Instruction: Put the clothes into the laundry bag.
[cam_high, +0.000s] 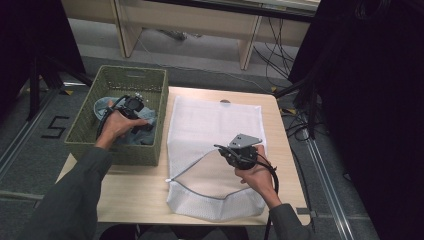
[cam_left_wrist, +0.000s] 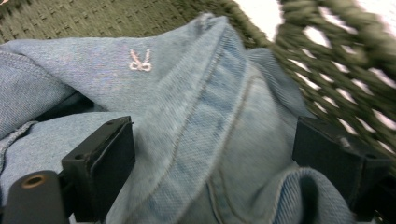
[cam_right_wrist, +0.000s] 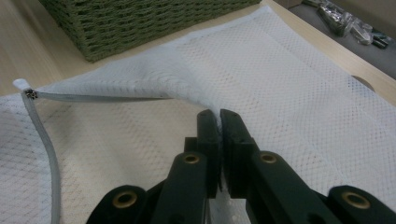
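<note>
A: Where is the pale blue denim garment found?
B: Inside the green woven basket, under the spread-jawed left gripper.
A: And the right gripper?
B: Beside the basket, it is clenched on the white mesh laundry bag.

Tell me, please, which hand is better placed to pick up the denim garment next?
Left: its open tool already straddles the light blue denim garment in the green woven basket. The right tool is shut on the white mesh bag.
</note>
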